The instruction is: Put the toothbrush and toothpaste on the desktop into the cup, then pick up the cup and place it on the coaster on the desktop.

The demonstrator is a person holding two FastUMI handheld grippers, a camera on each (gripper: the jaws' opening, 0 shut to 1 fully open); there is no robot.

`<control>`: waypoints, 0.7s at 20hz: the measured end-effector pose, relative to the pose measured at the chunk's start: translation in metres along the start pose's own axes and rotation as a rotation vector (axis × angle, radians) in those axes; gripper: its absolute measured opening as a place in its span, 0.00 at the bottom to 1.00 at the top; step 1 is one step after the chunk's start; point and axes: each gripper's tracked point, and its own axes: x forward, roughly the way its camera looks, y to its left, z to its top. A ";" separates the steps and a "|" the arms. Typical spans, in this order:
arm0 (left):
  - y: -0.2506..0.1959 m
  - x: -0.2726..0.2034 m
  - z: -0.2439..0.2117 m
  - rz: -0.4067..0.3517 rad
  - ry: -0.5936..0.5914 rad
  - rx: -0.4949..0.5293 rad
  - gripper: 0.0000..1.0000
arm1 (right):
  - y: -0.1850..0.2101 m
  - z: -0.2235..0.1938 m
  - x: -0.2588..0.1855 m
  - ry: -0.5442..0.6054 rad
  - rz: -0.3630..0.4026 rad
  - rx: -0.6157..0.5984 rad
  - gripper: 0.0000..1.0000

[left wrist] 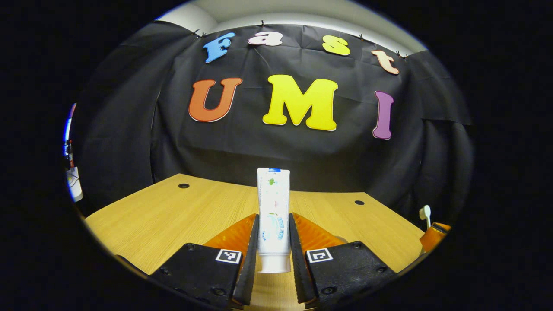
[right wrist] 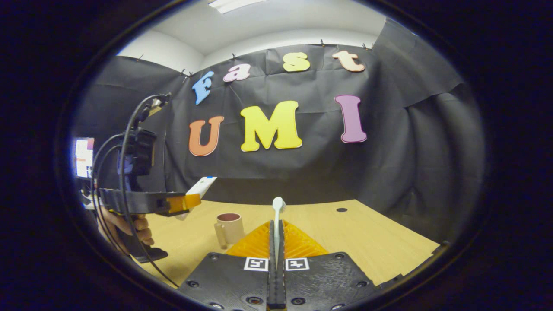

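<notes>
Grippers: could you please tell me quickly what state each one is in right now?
Left gripper: closed on the toothpaste.
Right gripper: closed on the toothbrush.

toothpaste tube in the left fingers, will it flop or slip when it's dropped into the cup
The tube stands straight between the left gripper fingers, so it is probably fairly stiff. Its skin looks glossy, so it may slide if the grip eases. The cup looks short beside it, so the tube will likely lean on the rim.
</notes>
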 end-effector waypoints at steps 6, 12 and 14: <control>-0.027 0.080 -0.001 -0.120 -0.029 0.027 0.42 | -0.011 0.002 0.002 -0.008 -0.016 0.013 0.00; -0.023 0.103 -0.016 -0.113 -0.018 0.018 0.42 | -0.021 -0.001 0.006 0.003 -0.021 0.033 0.00; -0.024 0.101 -0.018 -0.117 -0.012 -0.013 0.42 | -0.022 -0.004 0.006 0.010 -0.022 0.038 0.00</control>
